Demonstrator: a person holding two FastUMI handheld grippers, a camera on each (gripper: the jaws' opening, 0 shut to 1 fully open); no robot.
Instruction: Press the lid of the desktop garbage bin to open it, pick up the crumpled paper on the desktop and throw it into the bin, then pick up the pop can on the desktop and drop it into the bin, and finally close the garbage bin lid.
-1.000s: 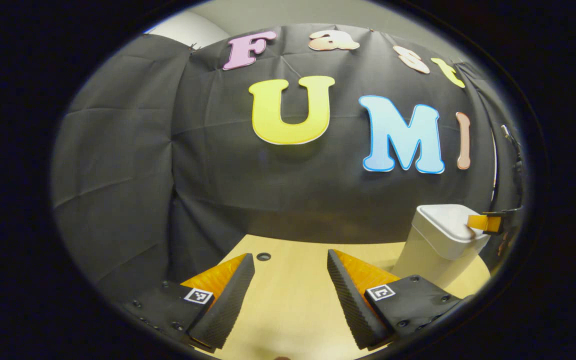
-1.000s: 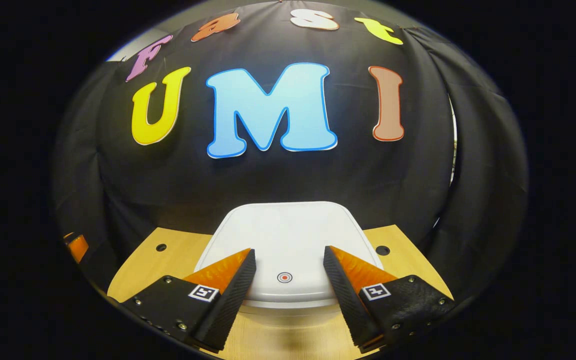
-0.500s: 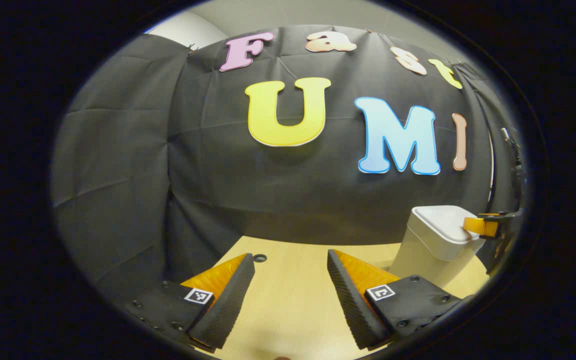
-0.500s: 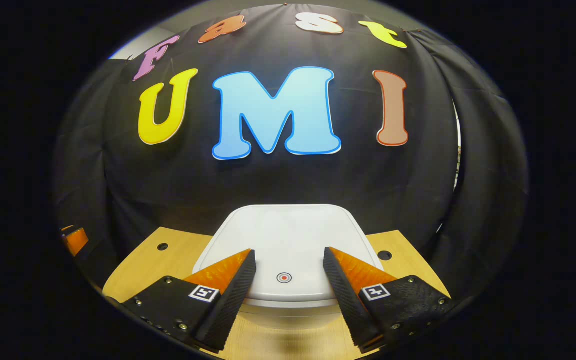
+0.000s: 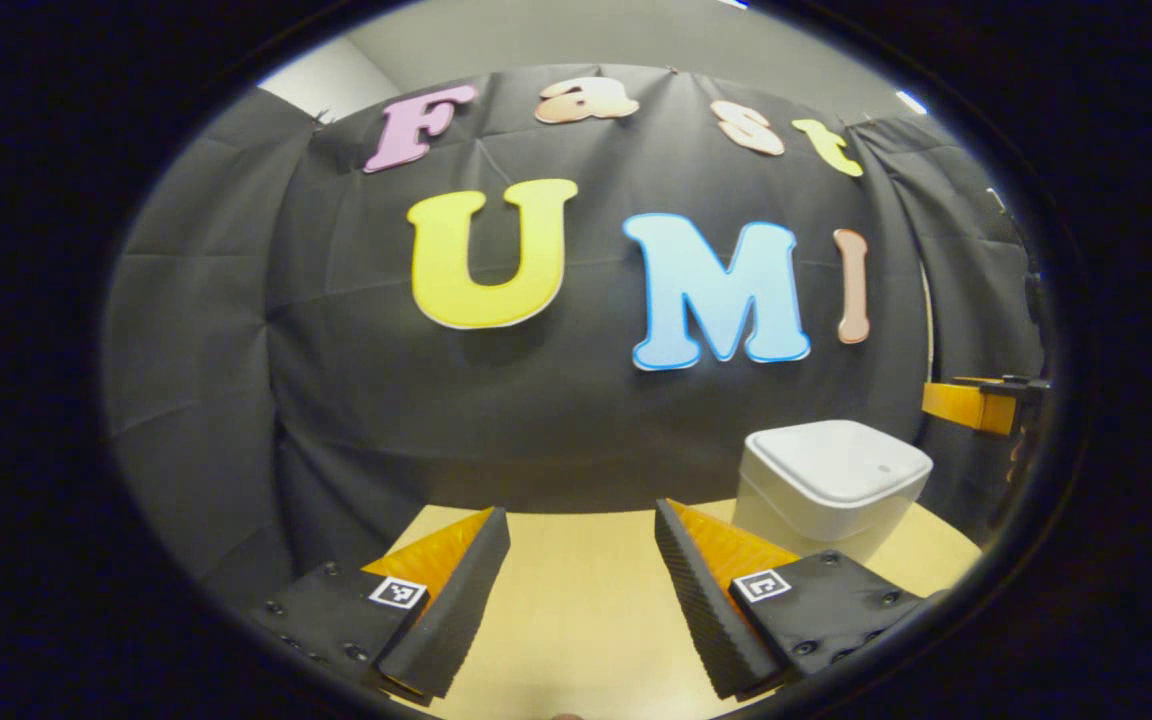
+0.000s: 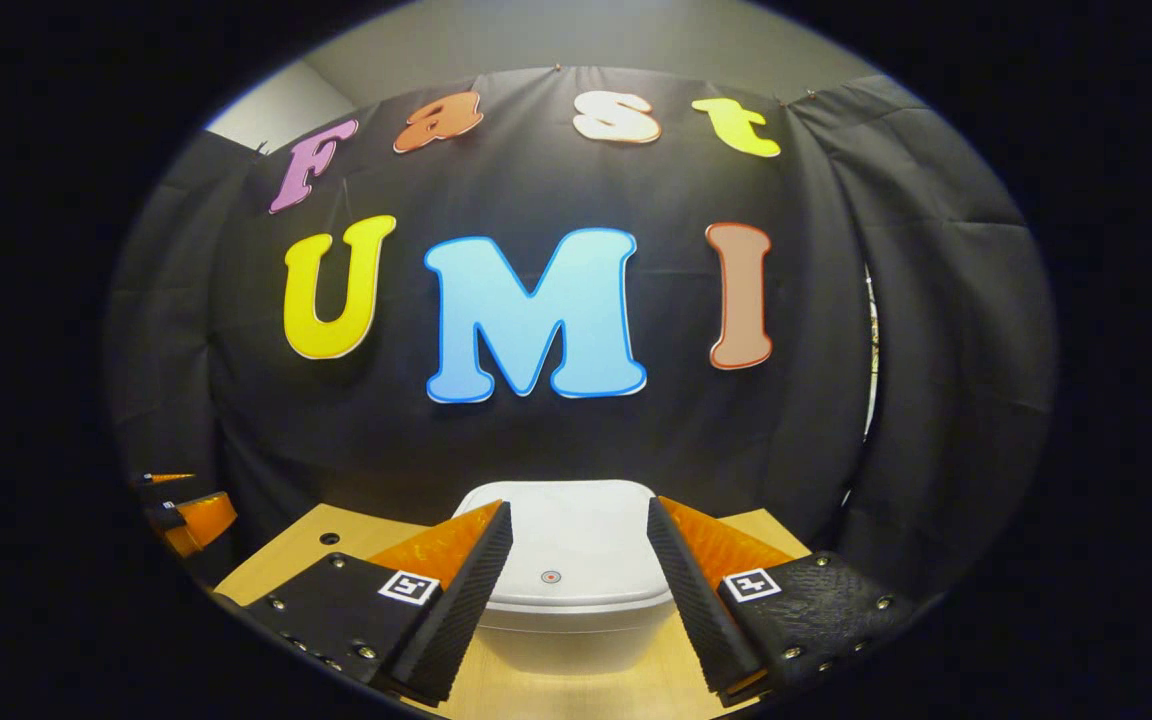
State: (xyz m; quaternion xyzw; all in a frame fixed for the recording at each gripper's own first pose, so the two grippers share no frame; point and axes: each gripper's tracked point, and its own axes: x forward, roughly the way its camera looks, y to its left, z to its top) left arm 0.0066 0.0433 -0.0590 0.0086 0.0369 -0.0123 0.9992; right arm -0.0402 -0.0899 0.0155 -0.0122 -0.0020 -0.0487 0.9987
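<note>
The white desktop bin (image 5: 829, 487) stands on the wooden table (image 5: 576, 600) at the right, its lid down. My left gripper (image 5: 578, 512) is open over bare table, left of the bin, with nothing between its fingers. My right gripper (image 6: 577, 506) is open too, held back from the bin and above it, so the flat lid (image 6: 566, 535) with its small red dot (image 6: 551, 577) lies between the fingers without touching them. In the left gripper view the right gripper (image 5: 976, 405) hangs above and to the right of the bin.
Black cloth walls close the booth behind and at both sides. A small round hole (image 6: 330, 538) is in the table (image 6: 366, 528) left of the bin. The left gripper (image 6: 186, 512) shows at the far left edge of the right gripper view.
My right gripper has lifted off the lid and drawn back, so the bin looks smaller and lower. The left gripper view has swung right and tilted up; the lid stays down.
</note>
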